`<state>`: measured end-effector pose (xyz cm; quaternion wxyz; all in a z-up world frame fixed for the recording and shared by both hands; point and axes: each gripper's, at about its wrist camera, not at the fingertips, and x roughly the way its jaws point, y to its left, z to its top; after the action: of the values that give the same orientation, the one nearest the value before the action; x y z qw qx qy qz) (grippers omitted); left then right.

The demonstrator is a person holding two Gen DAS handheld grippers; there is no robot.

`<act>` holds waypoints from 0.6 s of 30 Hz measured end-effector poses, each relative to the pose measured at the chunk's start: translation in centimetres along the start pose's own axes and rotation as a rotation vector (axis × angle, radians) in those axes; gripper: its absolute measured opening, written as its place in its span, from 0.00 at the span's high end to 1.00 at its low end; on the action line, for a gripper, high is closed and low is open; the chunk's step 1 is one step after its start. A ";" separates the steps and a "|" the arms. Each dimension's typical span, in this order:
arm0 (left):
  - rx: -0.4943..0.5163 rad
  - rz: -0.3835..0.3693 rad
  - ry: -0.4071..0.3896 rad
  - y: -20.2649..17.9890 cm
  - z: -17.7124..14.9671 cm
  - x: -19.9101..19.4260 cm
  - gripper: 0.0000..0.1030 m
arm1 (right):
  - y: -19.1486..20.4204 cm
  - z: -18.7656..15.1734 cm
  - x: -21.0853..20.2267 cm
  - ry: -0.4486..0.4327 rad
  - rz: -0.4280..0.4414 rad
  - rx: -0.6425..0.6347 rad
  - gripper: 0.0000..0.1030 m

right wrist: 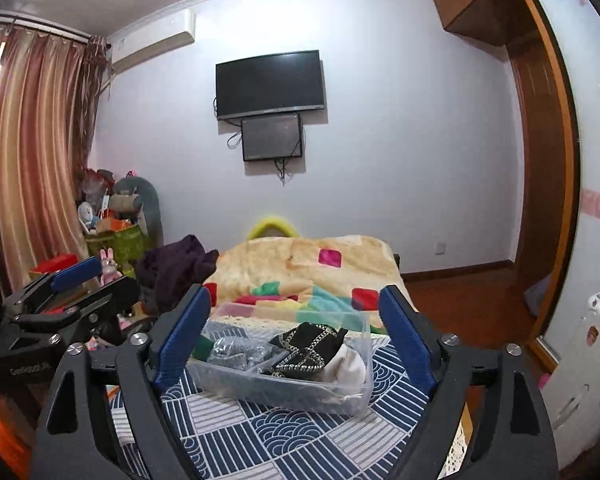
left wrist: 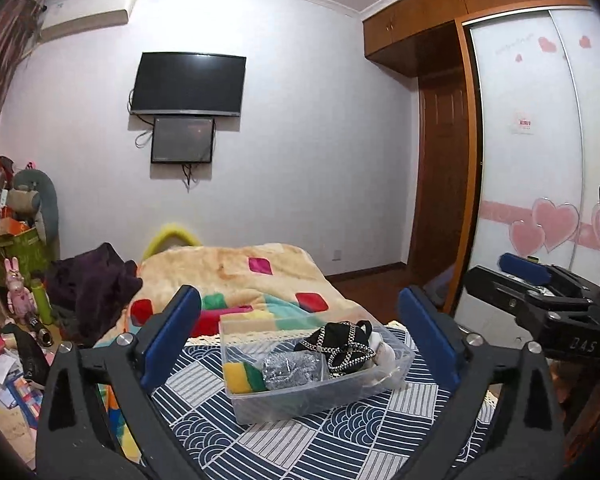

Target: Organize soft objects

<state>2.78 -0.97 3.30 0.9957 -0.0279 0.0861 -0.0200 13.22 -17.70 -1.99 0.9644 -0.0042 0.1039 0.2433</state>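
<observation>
Both your tongs, left (left wrist: 300, 344) and right (right wrist: 296, 336), gape empty, framing the clear bin (left wrist: 396, 360). Soft items already corralled inside; looks near done.

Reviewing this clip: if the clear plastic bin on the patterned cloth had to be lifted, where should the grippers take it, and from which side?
Probably by the two short end walls of the clear plastic bin, one gripper from each side, pinching each rim from above. Its walls are thin and upright, its top is open, and the left gripper and right gripper already stand open either side. The black chain-trimmed fabric lies heaped inside, so avoid the middle.
</observation>
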 end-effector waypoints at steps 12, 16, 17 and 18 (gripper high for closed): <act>-0.004 -0.003 0.006 0.0 -0.3 -0.3 0.00 | 0.0 -0.5 -1.0 -0.041 -0.008 0.016 0.00; -0.003 -0.005 0.007 0.0 -0.3 -0.3 0.00 | -0.1 -0.7 -1.2 -0.041 -0.007 0.017 0.00; -0.002 -0.005 0.008 0.0 -0.3 -0.3 0.00 | -0.1 -0.7 -1.3 -0.041 -0.005 0.017 0.00; -0.001 -0.005 0.008 0.0 -0.3 -0.3 0.00 | -0.1 -0.7 -1.3 -0.041 -0.005 0.017 0.00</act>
<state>2.46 -0.95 3.00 0.9953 -0.0286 0.0899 -0.0228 12.04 -18.42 -2.42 0.9669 0.0086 0.0864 0.2400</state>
